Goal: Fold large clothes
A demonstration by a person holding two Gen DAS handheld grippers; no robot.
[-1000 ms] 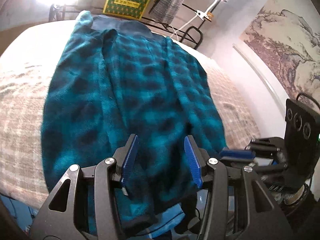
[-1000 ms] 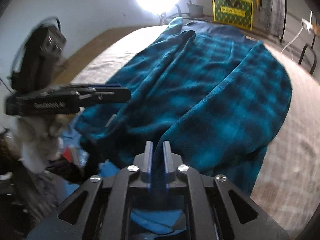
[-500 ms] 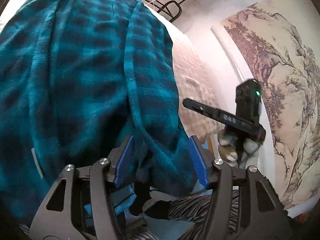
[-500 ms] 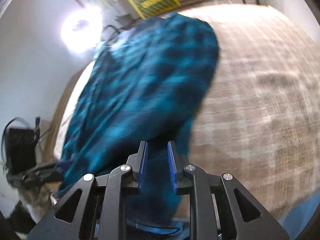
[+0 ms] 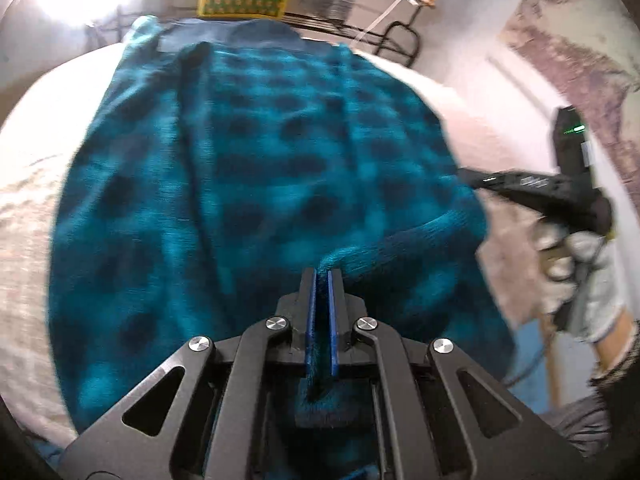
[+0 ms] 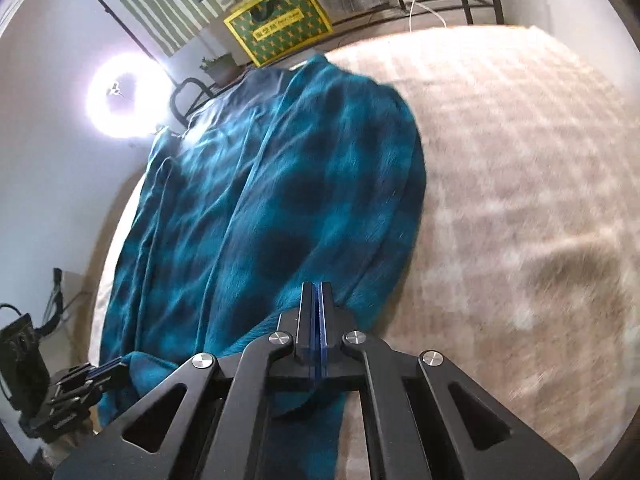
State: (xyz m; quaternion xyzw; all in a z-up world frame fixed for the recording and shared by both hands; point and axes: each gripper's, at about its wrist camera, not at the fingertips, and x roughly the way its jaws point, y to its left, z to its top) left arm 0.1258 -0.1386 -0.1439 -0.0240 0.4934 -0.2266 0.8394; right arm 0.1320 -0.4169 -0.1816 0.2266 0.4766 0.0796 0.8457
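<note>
Both grippers are pinching the near hem of the garment. The left gripper [image 5: 322,276] has just been closing, and its blue pads [image 5: 310,312] are now standing narrow with a ridge of teal cloth squeezed between them. The right gripper [image 6: 317,292] has likewise been closing; its pads [image 6: 307,320] are meeting almost flush on the cloth edge at the garment's near right corner.

Outward from the fingers, the checked teal garment [image 5: 256,168] is lying lengthwise on the bed [image 6: 520,200], its collar end reaching toward 12 o'clock in the left view and toward 11 o'clock in the right view. In the left view the other gripper and a gloved hand [image 5: 580,272] are showing at 3 o'clock; in the right view the left gripper is sitting at 8 o'clock.

The step in hand seems to be gripping the bottom hem at two points. The next move probably calls for lifting both corners together and carrying them toward 12 o'clock, keeping the hem taut and level so the fold lands square.
</note>
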